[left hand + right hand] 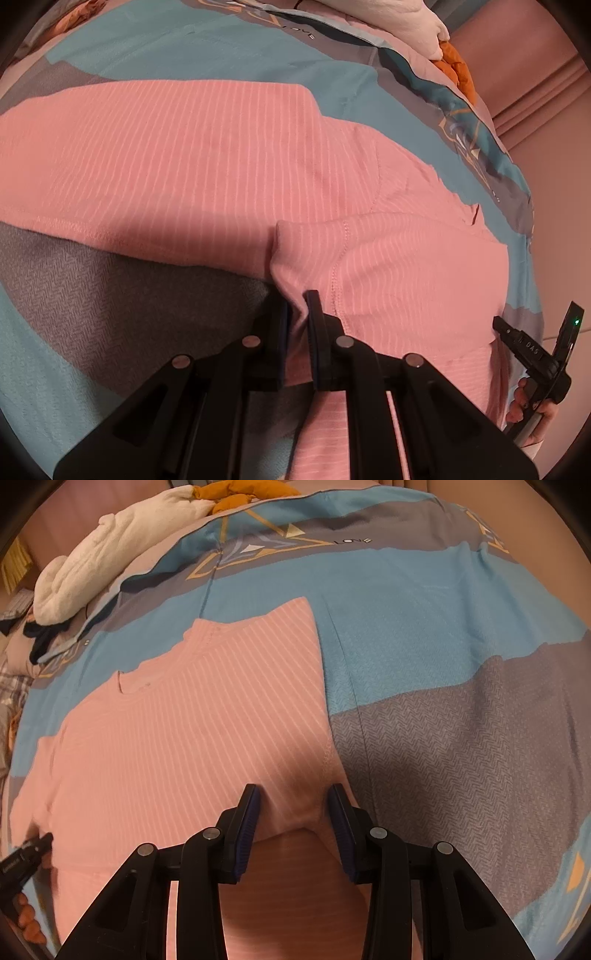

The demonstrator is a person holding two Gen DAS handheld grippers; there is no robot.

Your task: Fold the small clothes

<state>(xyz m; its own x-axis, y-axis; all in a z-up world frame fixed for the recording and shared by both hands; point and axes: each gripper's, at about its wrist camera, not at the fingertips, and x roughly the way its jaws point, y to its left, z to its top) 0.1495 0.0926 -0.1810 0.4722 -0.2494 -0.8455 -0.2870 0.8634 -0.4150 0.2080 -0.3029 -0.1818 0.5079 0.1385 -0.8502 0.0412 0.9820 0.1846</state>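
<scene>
We see a pink ribbed garment (177, 155) spread flat on a bedspread (424, 620) patterned in blue and grey blocks with gold triangle outlines and the word "LOVE". It lies nearer the bedspread's near edge than its far one, its thin pale stripes running across the cloth, a stitched seam showing close to the left claw.

The left gripper (297, 321) is clenched on a small bunched fold at the garment's near edge; the cloth rises pinched between its two black fingers, which stand almost together. In its own view the fold sits where the pink cloth meets a grey block of the bedspread.

The right gripper (293, 812) stands partly apart over another stretch of the near edge. The hem lies between its blue-lined pads (248, 823), but we cannot tell whether they press on it or merely straddle it. To its right the grey herringbone block of the bedspread lies bare.

Each wrist view catches the other tool at its margin, with a person's fingers wrapped around the handle.

Toward the bedspread's far corner we find a heap of white cloth (110, 550), an orange garment (236, 494) just beside it, and some dark clothing (44, 635) below the white heap.
</scene>
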